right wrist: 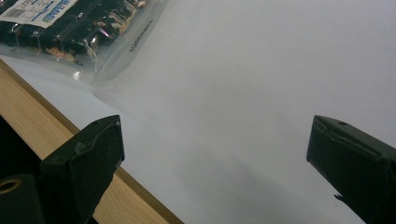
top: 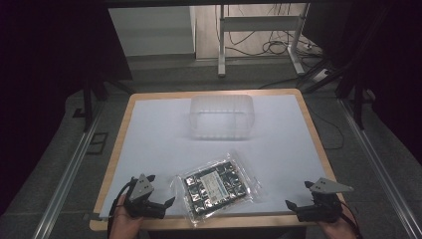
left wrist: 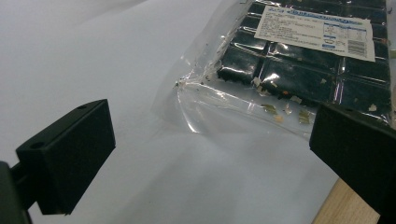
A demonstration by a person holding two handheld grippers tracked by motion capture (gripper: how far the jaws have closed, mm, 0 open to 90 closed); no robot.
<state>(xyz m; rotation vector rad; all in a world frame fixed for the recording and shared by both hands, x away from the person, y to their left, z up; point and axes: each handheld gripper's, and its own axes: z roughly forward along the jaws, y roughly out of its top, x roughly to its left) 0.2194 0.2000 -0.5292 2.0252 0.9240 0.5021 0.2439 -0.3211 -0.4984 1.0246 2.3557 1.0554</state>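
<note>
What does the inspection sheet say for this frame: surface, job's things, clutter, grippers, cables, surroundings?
Surface: wooden-edged table covered by a white sheet.
Job's things: clear bag of dark packets with a white label, lying flat near the front edge; clear plastic container standing farther back.
Clutter: nothing seen.
Grippers: left gripper open, just left of the bag; right gripper open at the front right corner; both holding nothing.
Cables: loose cables on the floor behind the table.
Surroundings: metal stand, dark room.
</note>
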